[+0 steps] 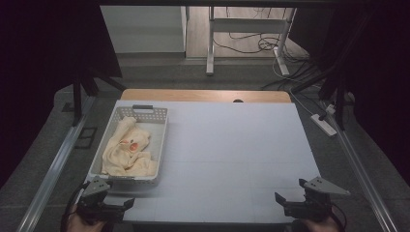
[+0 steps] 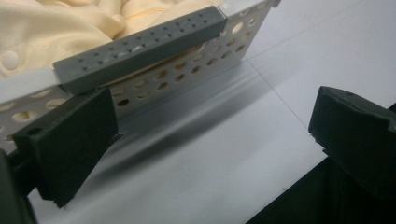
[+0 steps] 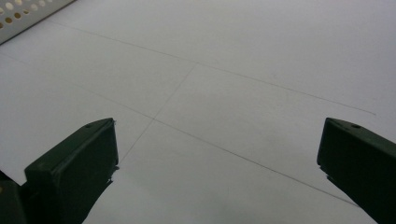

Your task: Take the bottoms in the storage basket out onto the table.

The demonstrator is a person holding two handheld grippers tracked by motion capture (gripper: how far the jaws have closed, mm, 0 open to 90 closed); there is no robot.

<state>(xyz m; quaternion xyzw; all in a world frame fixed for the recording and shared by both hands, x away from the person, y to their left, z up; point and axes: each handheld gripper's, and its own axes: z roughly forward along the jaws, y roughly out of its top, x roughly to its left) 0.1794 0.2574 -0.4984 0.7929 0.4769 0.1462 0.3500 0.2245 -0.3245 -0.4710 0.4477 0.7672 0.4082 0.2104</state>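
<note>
Left gripper (image 2: 210, 135) open, empty, at table (image 1: 232, 154) edge.
Perforated basket (image 2: 224, 46) with yellow cloth (image 2: 70, 23) just ahead; right gripper (image 3: 217, 158) open, well apart.

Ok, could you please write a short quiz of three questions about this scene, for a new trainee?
1. True or false: the yellow cloth lies inside the white basket.
2. Which gripper is nearer to the basket? A) the left gripper B) the right gripper
3. Fill in: the grey handle sits on the basket's ____ rim, as the left gripper view shows.

Key:
1. True. The cloth is bunched up in the basket.
2. A. It is just in front of the basket's near wall, with open jaws that hold nothing; the right gripper is also open, over the bare white table.
3. Top.
</note>
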